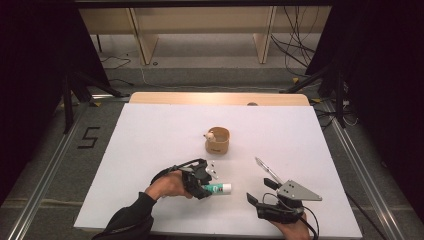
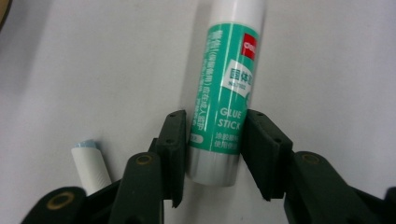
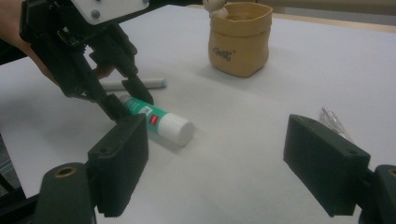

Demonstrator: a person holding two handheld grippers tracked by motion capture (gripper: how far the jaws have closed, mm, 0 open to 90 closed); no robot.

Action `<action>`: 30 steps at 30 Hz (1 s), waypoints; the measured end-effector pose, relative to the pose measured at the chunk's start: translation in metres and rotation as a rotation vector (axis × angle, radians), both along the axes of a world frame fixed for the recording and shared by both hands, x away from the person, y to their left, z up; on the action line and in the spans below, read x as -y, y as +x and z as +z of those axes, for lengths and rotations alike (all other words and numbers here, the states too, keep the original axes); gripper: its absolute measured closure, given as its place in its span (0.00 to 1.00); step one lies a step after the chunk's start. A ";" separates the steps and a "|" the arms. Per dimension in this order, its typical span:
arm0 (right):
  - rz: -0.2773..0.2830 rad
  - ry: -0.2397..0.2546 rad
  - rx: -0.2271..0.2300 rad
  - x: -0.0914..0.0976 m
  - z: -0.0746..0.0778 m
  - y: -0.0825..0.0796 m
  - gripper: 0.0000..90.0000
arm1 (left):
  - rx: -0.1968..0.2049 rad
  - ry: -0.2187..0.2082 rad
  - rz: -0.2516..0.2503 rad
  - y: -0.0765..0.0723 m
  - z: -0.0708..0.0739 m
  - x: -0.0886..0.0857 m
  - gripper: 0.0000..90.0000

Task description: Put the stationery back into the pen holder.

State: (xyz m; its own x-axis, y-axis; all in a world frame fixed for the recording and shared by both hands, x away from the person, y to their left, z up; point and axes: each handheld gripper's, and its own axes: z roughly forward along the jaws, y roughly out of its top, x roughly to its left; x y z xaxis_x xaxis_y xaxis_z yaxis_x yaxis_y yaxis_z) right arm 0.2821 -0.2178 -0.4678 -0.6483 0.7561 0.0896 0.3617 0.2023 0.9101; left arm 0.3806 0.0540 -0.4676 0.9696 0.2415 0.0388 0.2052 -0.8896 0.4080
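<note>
A: Left claw (image 2: 217, 140) straddles the glue stick (image 2: 227, 88), pads at its base; whether they press yet, I cannot tell.
B: Lying flat on the tabletop (image 1: 150, 130), lower centre of the high view, long axis across, white cap right.
A: Right claw (image 3: 219, 163) gapes wide, nothing held.

"GLUE STICK" on glue stick (image 2: 226, 93); floor "5" (image 1: 88, 137)
</note>
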 end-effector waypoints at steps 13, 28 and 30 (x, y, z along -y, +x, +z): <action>0.003 0.001 0.001 -0.001 0.000 0.000 0.26 | -0.015 -0.038 0.002 0.000 -0.001 -0.004 0.73; 0.002 0.023 -0.011 0.000 0.001 0.000 0.26 | -0.013 -0.203 0.109 0.003 0.006 -0.015 0.73; 0.002 0.037 -0.015 0.000 0.001 0.000 0.26 | -0.009 -0.227 0.122 0.003 0.007 -0.017 0.73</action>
